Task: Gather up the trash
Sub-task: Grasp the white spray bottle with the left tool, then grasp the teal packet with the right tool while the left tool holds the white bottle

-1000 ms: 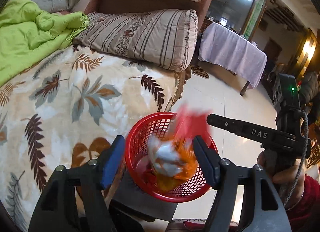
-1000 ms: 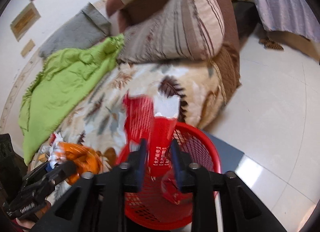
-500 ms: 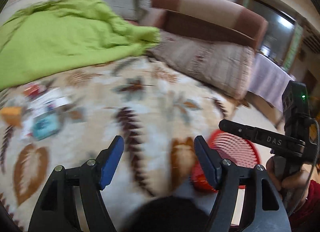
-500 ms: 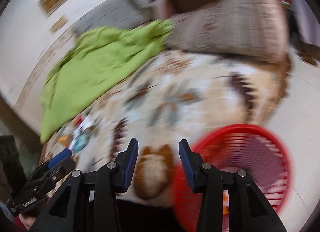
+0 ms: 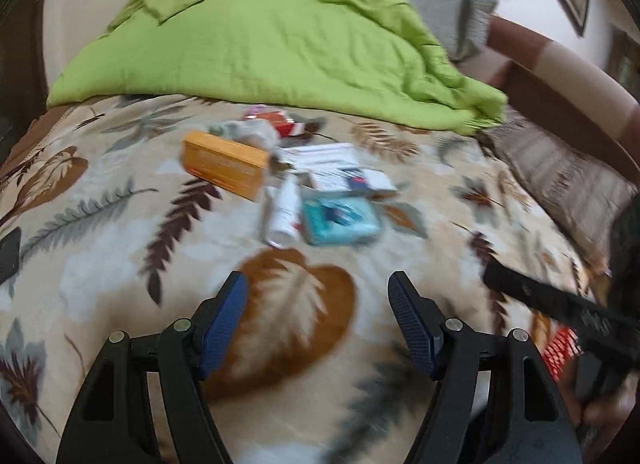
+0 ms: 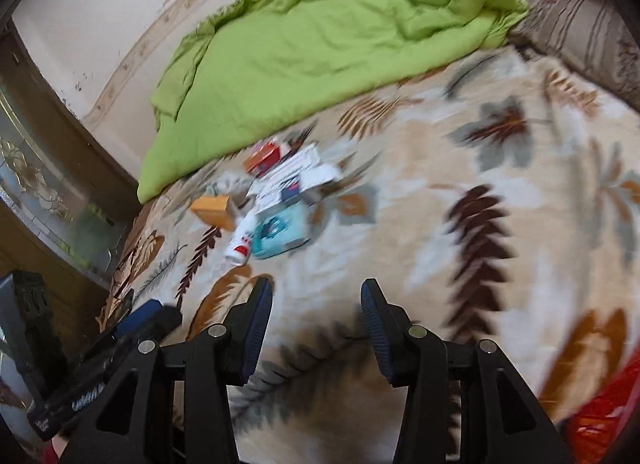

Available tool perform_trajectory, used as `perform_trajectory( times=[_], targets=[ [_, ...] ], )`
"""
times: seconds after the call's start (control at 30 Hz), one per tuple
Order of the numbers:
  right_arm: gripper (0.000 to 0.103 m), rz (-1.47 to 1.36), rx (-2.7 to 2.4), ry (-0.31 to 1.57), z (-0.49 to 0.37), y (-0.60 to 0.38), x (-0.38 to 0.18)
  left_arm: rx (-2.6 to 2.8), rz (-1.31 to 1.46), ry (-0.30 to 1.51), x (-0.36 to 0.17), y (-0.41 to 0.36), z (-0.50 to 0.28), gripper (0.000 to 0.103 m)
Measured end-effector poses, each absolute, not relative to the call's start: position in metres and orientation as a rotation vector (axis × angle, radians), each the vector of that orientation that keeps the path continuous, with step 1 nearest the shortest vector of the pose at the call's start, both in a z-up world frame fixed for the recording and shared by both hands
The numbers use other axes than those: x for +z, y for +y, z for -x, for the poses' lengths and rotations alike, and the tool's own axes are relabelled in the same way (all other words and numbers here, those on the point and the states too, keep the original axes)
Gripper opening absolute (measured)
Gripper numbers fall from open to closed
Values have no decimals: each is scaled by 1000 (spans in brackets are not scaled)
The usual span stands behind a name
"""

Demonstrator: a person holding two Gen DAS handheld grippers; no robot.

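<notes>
Both views are smeared with motion blur; print on the litter cannot be read; the red basket point(image 6: 600, 420) is cut off at five o'clock; the left gripper point(image 5: 318, 320) gapes wide and empty over the leaf-print blanket point(image 5: 100, 224); the right gripper point(image 6: 316, 324), jaws opening, holds nothing; the trash pile, with its orange box point(image 5: 224, 164), white bottle point(image 5: 284, 210) and teal pack point(image 5: 340, 220), lies at twelve o'clock, well apart, near the green quilt point(image 5: 260, 36).

A bed spread with a leaf-patterned blanket point(image 5: 100, 232) fills the room, a rumpled green quilt point(image 5: 260, 36) lying toward the cream wall point(image 6: 100, 16). A striped pillow point(image 5: 568, 180) rests against the brown headboard point(image 5: 560, 76).
</notes>
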State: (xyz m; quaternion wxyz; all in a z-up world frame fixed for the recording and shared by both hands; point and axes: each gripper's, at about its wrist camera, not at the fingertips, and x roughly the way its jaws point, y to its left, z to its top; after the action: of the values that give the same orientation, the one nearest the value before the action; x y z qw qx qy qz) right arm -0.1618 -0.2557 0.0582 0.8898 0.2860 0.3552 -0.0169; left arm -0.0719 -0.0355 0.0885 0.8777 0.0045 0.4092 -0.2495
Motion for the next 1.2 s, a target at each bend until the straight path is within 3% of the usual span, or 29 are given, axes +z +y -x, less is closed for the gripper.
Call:
perform_trajectory(
  times=[0.2,0.37,0.57,0.7,1.1,1.2],
  targets=[
    [50,-553,0,680,159,-243,62,-472,15,934,66,-49,4,71],
    [50,-538,13,639,167,-244,66,-448,14,1015,39,-70,-34,49],
    [50,-566,37,644,165,-249,65,-431,3,1043,16,-85,-55,47],
    [50,-603,68,690,152,-251,59,-408,-44,1008,15,-84,-47,29],
    [52,-639,127,846,17,-281,25,-272,11,952,28,-7,32,29],
    [47,-660,132,895,-14,-281,6,-273,70,971,22,6,28,29]
  ],
)
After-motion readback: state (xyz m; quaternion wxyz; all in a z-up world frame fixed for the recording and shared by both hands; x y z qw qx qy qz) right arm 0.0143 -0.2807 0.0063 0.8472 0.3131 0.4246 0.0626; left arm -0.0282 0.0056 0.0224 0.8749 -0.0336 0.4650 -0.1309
